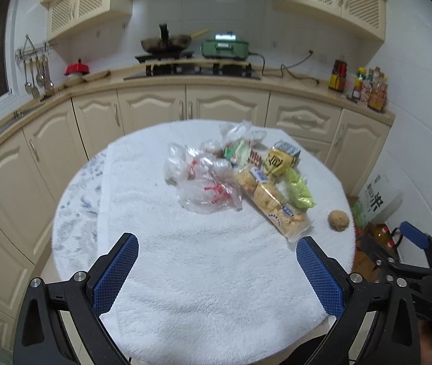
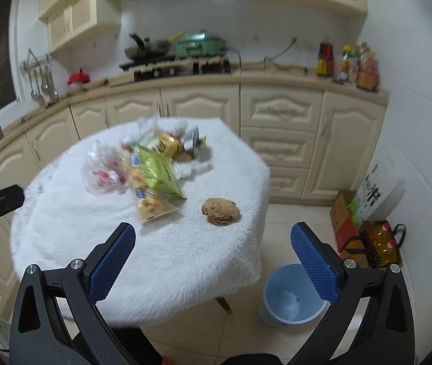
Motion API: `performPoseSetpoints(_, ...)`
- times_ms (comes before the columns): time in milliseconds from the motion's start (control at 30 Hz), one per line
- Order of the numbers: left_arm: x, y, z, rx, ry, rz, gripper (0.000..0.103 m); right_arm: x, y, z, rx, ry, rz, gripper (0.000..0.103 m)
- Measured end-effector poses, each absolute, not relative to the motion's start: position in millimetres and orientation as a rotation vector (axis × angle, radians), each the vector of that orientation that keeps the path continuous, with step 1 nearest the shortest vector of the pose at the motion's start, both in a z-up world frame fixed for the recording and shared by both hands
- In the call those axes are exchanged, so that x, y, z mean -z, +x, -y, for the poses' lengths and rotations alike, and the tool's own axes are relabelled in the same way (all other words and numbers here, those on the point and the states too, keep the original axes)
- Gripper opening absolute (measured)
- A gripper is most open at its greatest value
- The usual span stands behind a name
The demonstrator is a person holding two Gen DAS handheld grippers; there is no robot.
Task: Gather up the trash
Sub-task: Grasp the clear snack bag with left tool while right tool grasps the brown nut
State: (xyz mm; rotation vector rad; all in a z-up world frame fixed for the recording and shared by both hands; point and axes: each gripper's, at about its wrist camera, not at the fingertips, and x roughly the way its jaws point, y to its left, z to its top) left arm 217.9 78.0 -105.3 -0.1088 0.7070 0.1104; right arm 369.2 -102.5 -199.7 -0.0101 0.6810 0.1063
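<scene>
A heap of trash lies on the round white-covered table (image 1: 203, 273): clear plastic bags (image 1: 203, 182), a long cracker packet (image 1: 273, 203), a green wrapper (image 1: 299, 191) and a yellow pack (image 1: 278, 162). A brown crumpled ball (image 1: 338, 220) sits apart near the right edge. My left gripper (image 1: 217, 251) hovers open over the near side of the table, empty. My right gripper (image 2: 212, 240) is open too, just short of the brown ball (image 2: 221, 210), with the wrappers (image 2: 158, 173) further left. A light blue bin (image 2: 292, 298) stands on the floor beside the table (image 2: 161, 261).
Cream kitchen cabinets (image 1: 185, 106) and a counter with a stove, wok and green cooker (image 1: 226, 45) run behind the table. Sauce bottles (image 2: 349, 64) stand at the counter's right end. A rice bag, cardboard box (image 2: 342, 216) and oil bottles (image 2: 383, 246) crowd the right floor corner.
</scene>
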Motion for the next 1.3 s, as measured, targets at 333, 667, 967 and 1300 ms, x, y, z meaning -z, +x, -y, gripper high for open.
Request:
performPoseSetpoints(333,135.5,315.9,-76.0,-0.080,-0.146,-0.808,0.102,247.0,446.8,112.9,-0.217,-0.055,-0.762,0.078)
performPoseSetpoints(667,167.3,373.9,-51.6,-0.058,-0.152,-0.868,0.102,256.9,456.0,129.1,-0.316,0.034,-0.746,0.046)
performPoseSetpoints(967,187.9,421.8,-38.8,-0.140,-0.158,-0.896,0.102,259.9,457.1,134.5,-0.344,0.097,-0.723,0.046)
performPoseSetpoints(1300,200.8,416.2,-31.0,-0.093,-0.099,-0.894,0.034,258.2,455.6,132.7,-0.381,0.163,-0.724,0.046)
